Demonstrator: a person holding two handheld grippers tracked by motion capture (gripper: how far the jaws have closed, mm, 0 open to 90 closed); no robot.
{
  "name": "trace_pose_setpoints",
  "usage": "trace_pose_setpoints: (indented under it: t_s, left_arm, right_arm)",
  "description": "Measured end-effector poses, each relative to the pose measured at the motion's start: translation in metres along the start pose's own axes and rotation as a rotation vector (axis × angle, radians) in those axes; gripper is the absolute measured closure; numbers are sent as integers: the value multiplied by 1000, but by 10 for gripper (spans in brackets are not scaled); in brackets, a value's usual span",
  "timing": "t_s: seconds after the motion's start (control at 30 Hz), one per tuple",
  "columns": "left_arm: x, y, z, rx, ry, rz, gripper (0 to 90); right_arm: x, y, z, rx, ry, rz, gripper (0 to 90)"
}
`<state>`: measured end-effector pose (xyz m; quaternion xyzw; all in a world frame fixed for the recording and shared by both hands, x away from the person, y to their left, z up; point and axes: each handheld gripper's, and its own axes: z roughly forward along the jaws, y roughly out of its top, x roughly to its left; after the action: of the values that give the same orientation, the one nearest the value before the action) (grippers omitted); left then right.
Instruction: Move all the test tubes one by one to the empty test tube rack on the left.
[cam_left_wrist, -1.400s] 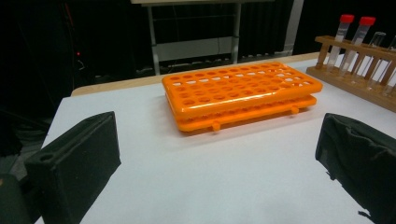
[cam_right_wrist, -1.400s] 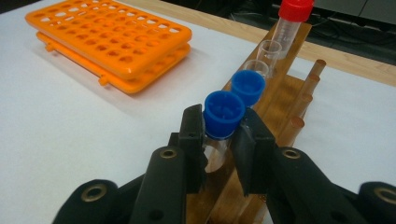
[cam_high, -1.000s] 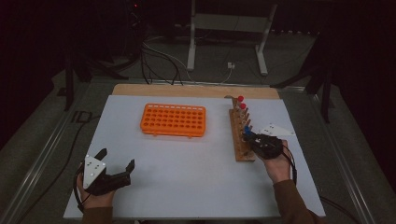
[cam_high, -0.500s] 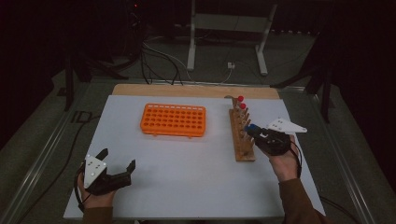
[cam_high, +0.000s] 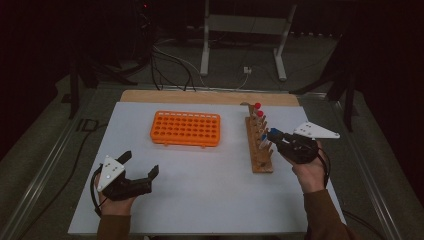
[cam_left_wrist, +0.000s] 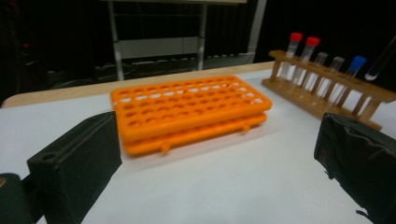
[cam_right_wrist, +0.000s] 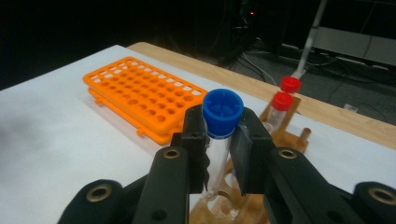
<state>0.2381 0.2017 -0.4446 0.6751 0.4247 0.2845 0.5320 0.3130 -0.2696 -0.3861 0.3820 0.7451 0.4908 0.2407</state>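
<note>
item: blue-capped test tube, clear, light, slick & prob. fragile, clamped just below cap by right gripper over wooden rack; grip at neck, gently; left gripper jaws apart, empty.

The right gripper clasps a capped tube just above the wooden stand. The tray lies well to its left, ahead of the left gripper, all on the table.
</note>
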Motion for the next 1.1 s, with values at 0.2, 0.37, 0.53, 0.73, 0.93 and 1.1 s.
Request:
trace_pose_setpoints:
  t_s: [0.2, 0.37, 0.53, 0.73, 0.93, 1.1]
  left_arm:
    - [-19, 16, 37, 8, -73, 7, 37]
    - [-39, 22, 67, 29, -130, 32, 46]
    - [-57, 27, 92, 49, -174, 37, 58]
    - [-80, 33, 112, 67, -243, 44, 74]
    - [-101, 36, 126, 99, -303, 74, 169]
    - [-113, 35, 135, 124, -358, 107, 382]
  right_arm:
    - [12, 6, 8, 11, 46, -16, 769]
    - [21, 6, 18, 28, 74, -28, 769]
    - [30, 7, 25, 38, 109, -32, 769]
    - [43, 7, 37, 57, 143, -46, 768]
    - [54, 8, 49, 69, 177, -43, 768]
    - [64, 8, 56, 79, 203, -47, 768]
